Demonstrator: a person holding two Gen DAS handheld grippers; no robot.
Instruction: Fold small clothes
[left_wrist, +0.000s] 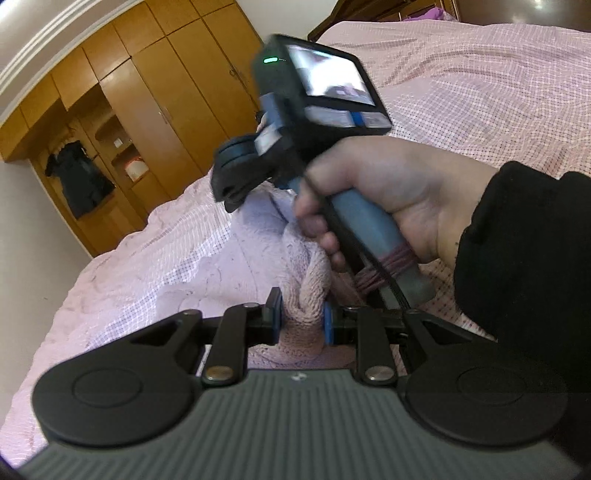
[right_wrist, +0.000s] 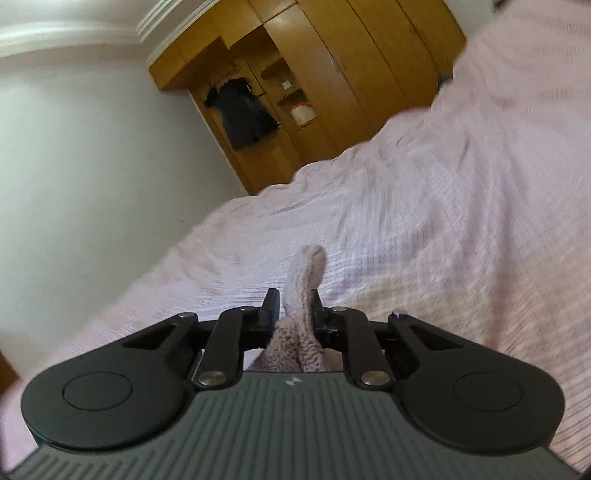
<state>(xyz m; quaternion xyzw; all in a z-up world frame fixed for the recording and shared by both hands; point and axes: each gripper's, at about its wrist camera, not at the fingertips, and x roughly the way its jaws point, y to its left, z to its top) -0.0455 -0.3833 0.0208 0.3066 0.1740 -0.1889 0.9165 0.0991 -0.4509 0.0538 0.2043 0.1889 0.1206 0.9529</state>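
Observation:
A small pink knitted garment (left_wrist: 295, 236) hangs bunched between both grippers above the bed. In the left wrist view my left gripper (left_wrist: 303, 310) is shut on one thick fold of it, the blue pads pressing both sides. Just ahead, a hand (left_wrist: 388, 192) in a black sleeve holds my right gripper (left_wrist: 236, 192), whose black jaws bite the cloth's far part. In the right wrist view my right gripper (right_wrist: 294, 306) is shut on a fleecy pink fold of the garment (right_wrist: 310, 266) that sticks up past the fingertips. The rest of the garment is hidden below the grippers.
A pink checked bed cover (left_wrist: 461, 92) (right_wrist: 443, 221) spreads under and beyond both grippers. A wooden wardrobe (left_wrist: 166, 74) (right_wrist: 332, 55) stands past the bed's far edge, with a dark garment (left_wrist: 79, 177) (right_wrist: 240, 110) hanging in its open niche.

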